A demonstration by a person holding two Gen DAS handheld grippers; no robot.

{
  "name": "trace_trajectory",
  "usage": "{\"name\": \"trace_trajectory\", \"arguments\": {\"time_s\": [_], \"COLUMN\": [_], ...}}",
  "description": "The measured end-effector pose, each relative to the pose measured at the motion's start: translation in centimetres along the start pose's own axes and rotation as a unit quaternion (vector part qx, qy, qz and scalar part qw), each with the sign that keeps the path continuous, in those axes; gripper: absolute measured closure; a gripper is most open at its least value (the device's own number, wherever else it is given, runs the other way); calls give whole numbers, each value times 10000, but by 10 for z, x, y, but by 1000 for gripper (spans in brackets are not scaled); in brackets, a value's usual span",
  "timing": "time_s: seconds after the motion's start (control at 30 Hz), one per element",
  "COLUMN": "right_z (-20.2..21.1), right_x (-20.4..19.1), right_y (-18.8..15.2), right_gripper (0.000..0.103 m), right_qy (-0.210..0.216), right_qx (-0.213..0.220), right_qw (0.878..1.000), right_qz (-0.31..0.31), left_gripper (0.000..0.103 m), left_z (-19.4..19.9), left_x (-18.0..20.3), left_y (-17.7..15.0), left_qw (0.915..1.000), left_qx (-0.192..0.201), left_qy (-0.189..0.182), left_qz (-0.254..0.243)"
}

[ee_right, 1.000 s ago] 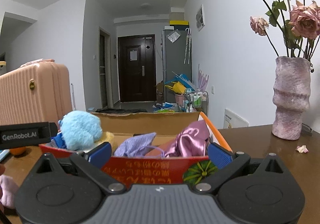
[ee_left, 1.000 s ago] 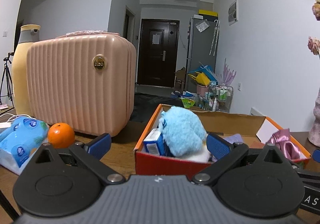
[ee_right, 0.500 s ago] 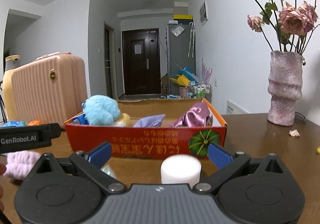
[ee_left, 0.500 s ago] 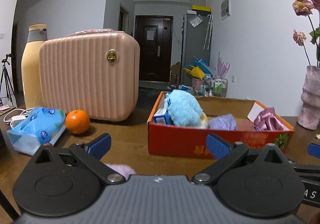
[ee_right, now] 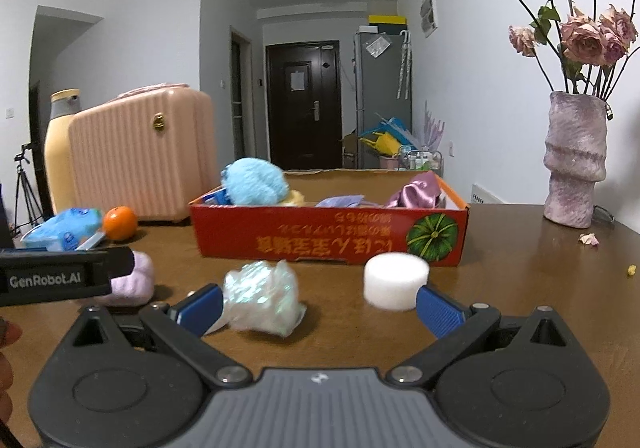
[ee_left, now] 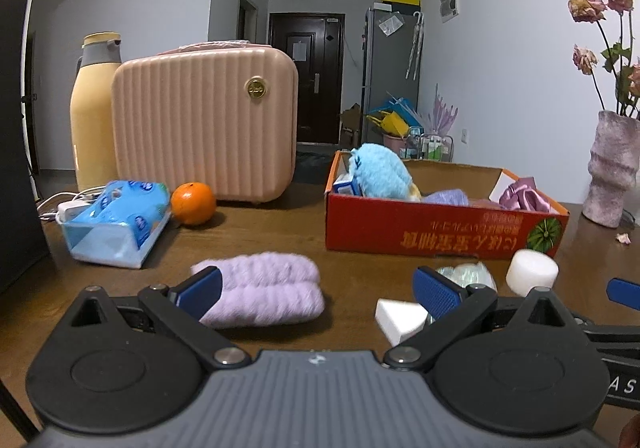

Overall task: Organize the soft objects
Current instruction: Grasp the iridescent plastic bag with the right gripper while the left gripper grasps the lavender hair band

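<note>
A red cardboard box [ee_left: 440,232] [ee_right: 328,240] on the wooden table holds a fluffy blue plush [ee_left: 380,170] [ee_right: 256,186], a lilac cloth [ee_left: 448,197] and a pink satin piece [ee_left: 524,197] [ee_right: 416,190]. In front of the box lie a fuzzy lilac roll [ee_left: 264,294] [ee_right: 134,282], a crumpled iridescent bag [ee_right: 262,294] [ee_left: 466,274], a white foam cylinder [ee_right: 396,280] [ee_left: 531,272] and a white wedge [ee_left: 400,318]. My left gripper [ee_left: 316,290] is open just before the lilac roll. My right gripper [ee_right: 316,306] is open with the bag by its left finger.
A pink ribbed case [ee_left: 204,124] and a yellow flask [ee_left: 94,112] stand at the back left. A blue tissue pack [ee_left: 116,220] and an orange [ee_left: 193,198] lie before them. A vase of dried roses [ee_right: 572,164] stands at the right.
Both grippers have drawn back from the box and lowered toward the table. The lilac roll, iridescent bag, foam cylinder and white wedge have come into view. Both remain open.
</note>
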State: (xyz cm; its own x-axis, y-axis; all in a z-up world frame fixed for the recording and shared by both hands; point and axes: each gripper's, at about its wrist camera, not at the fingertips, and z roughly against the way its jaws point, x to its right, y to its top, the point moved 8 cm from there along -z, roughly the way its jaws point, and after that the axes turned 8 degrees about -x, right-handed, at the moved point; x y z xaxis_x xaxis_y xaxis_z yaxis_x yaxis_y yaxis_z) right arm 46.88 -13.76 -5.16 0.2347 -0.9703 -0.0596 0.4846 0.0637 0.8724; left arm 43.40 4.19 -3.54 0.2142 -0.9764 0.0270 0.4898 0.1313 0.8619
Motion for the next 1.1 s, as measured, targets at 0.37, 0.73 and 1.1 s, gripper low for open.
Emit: {"name": "trace_trajectory", "arguments": {"time_s": [0.37,0.73,1.1], "right_z": [4,-41,-81], "right_x": [-21,-33,-37], "right_y": [-9,-2,10], "right_gripper": [0,1,26], "right_qy": [33,-154,-139], "right_qx": [-186,-639,-945], "right_qw": [9997,9978,9954], "right_qz": [151,14,-90], "left_gripper": [0,0,0], "left_z": [20,11,-3], "left_x": [-21,-47,-66], "left_y": [-15,-14,-13], "left_qw": [9998,9997,9986], "left_qx": [-94,-228,-471], "left_qy": [-75,-7,94], "left_qz": [-187,-121,229]}}
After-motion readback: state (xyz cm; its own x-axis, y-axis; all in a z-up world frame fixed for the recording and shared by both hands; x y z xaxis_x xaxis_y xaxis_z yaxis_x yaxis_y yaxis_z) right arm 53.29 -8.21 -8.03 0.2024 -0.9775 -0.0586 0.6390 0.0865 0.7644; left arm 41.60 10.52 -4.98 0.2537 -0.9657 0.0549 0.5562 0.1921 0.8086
